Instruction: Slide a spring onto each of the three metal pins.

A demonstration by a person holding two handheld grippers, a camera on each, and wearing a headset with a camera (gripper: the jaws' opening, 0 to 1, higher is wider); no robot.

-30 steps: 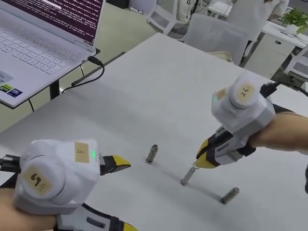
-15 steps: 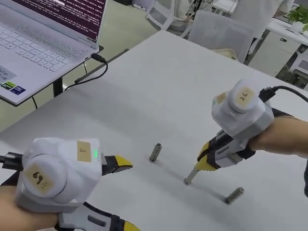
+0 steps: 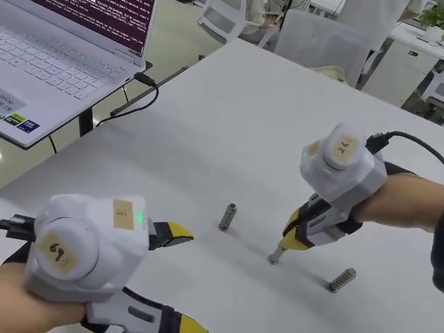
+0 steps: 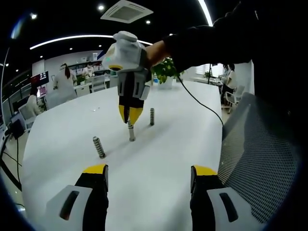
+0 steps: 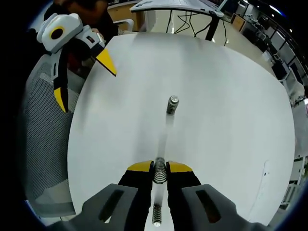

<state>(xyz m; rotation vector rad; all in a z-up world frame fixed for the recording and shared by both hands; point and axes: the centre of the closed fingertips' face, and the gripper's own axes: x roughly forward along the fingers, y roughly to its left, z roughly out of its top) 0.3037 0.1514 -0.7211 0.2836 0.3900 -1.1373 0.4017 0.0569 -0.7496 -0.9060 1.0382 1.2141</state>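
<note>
Right gripper [image 3: 290,243]: its jaws are closed on a spring [image 5: 160,172], and the coil is pinched between the two yellow tips.
Spring: it sits at the top of a pin [image 3: 276,255], near the middle of the white table [image 3: 229,125]. How far the coil reaches down the pin cannot be told.
Pin: grey metal and tilted, with its lower end on the table and its upper end at the right gripper's tips.
Second spring [image 3: 227,217]: it stands on the table to the left of the pin, touching neither gripper and lying between the two. In the right gripper view a pale round metal top shows at its upper end.
Third spring [image 3: 341,279]: it is on the table to the right of the pin, on the person's side. It leans and is apart from the jaws.
Left gripper [image 4: 150,172]: its jaws stand wide apart over the near left part of the table. The yellow tips point toward the springs and are well apart from them.
Laptop [image 3: 62,55]: it is open on a dark stand beside the table's left edge, and text shows on the lit screen.
Cable [image 3: 132,104]: it is black and runs from the laptop's side down past the table edge.
</note>
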